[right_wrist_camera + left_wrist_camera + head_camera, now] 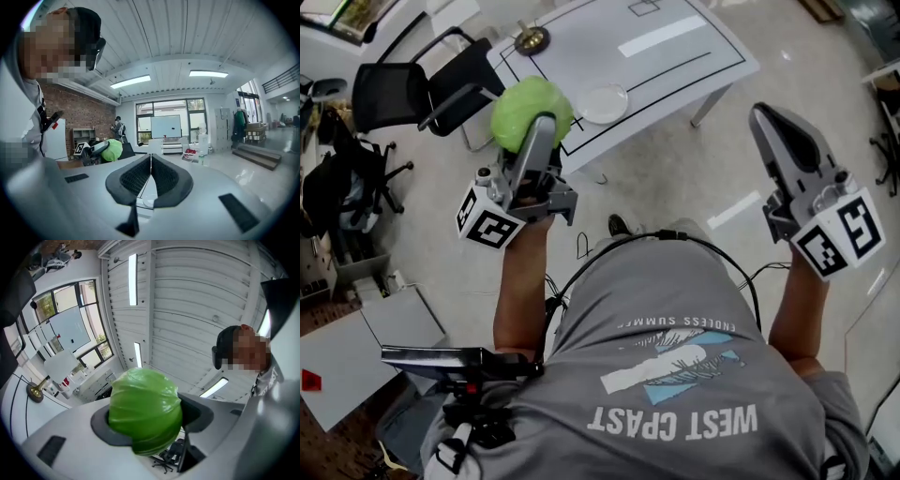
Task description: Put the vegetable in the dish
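A round green cabbage (530,112) is clamped between the jaws of my left gripper (534,131), raised in the air short of the white table (675,66). In the left gripper view the cabbage (144,409) fills the gap between the pads, tilted up toward the ceiling. A small white dish (604,103) lies on the table's near part, just right of the cabbage. My right gripper (783,141) is held up at the right, its pads pressed together with nothing in them. From the right gripper view, the cabbage (111,150) shows at the left and the dish (149,200) below the shut pads (151,176).
A brass-coloured round object (531,39) sits at the table's far left corner. Black office chairs (422,84) stand left of the table. A table leg (712,101) drops to the floor on the right. A person stands far off by the windows (117,126).
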`<move>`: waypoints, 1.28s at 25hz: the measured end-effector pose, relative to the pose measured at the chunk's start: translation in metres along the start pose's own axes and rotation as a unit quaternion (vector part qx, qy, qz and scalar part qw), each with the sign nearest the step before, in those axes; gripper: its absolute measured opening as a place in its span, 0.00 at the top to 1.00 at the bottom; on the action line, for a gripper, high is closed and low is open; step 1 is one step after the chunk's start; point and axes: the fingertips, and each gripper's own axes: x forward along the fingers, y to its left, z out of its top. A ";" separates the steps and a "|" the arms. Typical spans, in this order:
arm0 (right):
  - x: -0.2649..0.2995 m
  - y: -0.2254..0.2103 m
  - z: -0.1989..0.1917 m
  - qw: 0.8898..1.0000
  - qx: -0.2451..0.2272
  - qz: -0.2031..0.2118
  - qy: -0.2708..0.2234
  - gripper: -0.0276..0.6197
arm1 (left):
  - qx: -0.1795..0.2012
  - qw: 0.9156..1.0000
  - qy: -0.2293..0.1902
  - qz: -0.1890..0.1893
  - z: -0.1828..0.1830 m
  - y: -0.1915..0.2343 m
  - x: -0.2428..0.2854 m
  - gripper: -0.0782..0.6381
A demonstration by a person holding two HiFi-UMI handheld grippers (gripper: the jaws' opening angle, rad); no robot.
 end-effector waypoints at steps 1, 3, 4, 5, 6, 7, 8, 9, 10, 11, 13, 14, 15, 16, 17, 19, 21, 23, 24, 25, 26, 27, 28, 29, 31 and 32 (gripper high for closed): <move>0.006 0.000 0.000 1.000 0.001 -0.006 0.001 0.95 | -0.006 1.000 0.005 -0.003 -0.001 0.008 0.001 0.50; 0.018 0.004 -0.002 1.000 0.005 -0.012 0.006 0.95 | -0.019 1.000 0.013 -0.002 -0.002 0.024 0.000 0.50; 0.023 0.007 -0.003 1.000 0.005 -0.012 0.011 0.95 | -0.029 0.999 0.014 0.000 -0.005 0.031 -0.001 0.50; 0.027 0.008 -0.004 1.000 0.003 -0.011 0.018 0.95 | -0.040 0.999 0.013 0.002 -0.008 0.037 -0.001 0.50; 0.030 0.008 -0.004 1.000 0.000 -0.010 0.024 0.95 | -0.048 0.999 0.012 0.002 -0.010 0.042 0.000 0.50; 0.034 0.006 -0.002 1.000 -0.002 -0.011 0.026 0.95 | -0.054 0.998 0.012 -0.001 -0.012 0.047 0.002 0.50; 0.039 0.003 -0.001 1.000 -0.002 -0.013 0.026 0.95 | -0.057 0.998 0.014 -0.003 -0.012 0.052 0.005 0.50; 0.044 0.001 -0.001 1.000 -0.001 -0.014 0.024 0.95 | -0.058 0.998 0.017 -0.002 -0.012 0.059 0.007 0.50; 0.050 -0.001 -0.001 1.000 0.001 -0.012 0.024 0.95 | -0.059 0.998 0.020 0.001 -0.013 0.066 0.009 0.50; 0.054 -0.002 -0.001 1.000 0.002 -0.010 0.025 0.95 | -0.061 0.998 0.023 0.006 -0.016 0.073 0.010 0.50; 0.062 -0.006 -0.001 1.000 0.001 -0.006 0.029 0.95 | -0.061 0.997 0.031 0.022 -0.025 0.089 0.012 0.50; 0.065 -0.010 0.000 1.000 0.000 -0.005 0.029 0.95 | -0.063 0.997 0.037 0.029 -0.030 0.097 0.014 0.50; 0.070 -0.015 0.000 1.000 0.001 -0.006 0.029 0.95 | -0.067 0.996 0.044 0.033 -0.037 0.104 0.015 0.50; 0.074 -0.019 0.000 1.000 0.003 -0.006 0.029 0.95 | -0.074 0.995 0.050 0.036 -0.043 0.112 0.017 0.50; 0.078 -0.023 -0.001 1.000 0.004 -0.006 0.029 0.95 | -0.080 0.994 0.057 0.039 -0.049 0.120 0.019 0.50; 0.086 -0.028 -0.001 0.999 0.004 -0.001 0.034 0.95 | -0.091 0.992 0.067 0.050 -0.062 0.137 0.022 0.50; 0.094 -0.034 0.000 0.999 0.003 0.002 0.042 0.95 | -0.111 0.989 0.071 0.062 -0.075 0.152 0.023 0.50; 0.101 -0.042 0.003 0.999 0.004 0.003 0.047 0.95 | -0.122 0.987 0.080 0.073 -0.086 0.167 0.027 0.50; 0.104 -0.046 0.004 0.999 0.004 0.004 0.049 0.95 | -0.123 0.985 0.087 0.079 -0.090 0.174 0.029 0.50; 0.107 -0.049 0.004 0.999 0.004 0.006 0.051 0.95 | -0.129 0.984 0.094 0.085 -0.097 0.182 0.031 0.50; 0.109 -0.051 0.004 0.999 0.004 0.009 0.053 0.95 | -0.141 0.981 0.099 0.090 -0.105 0.189 0.031 0.50; 0.111 -0.054 0.002 0.998 0.005 0.011 0.056 0.95 | -0.154 0.978 0.105 0.094 -0.114 0.196 0.031 0.50; 0.113 -0.057 0.000 0.998 0.005 0.014 0.058 0.95 | -0.166 0.975 0.111 0.099 -0.123 0.203 0.031 0.50; 0.115 -0.060 -0.001 0.998 0.005 0.015 0.059 0.95 | -0.177 0.971 0.118 0.104 -0.131 0.211 0.032 0.50; 0.120 -0.069 0.000 0.998 0.005 0.018 0.061 0.95 | -0.194 0.964 0.140 0.114 -0.148 0.227 0.035 0.50; 0.123 -0.074 0.002 0.998 0.006 0.019 0.062 0.95 | -0.198 0.961 0.155 0.119 -0.156 0.236 0.037 0.50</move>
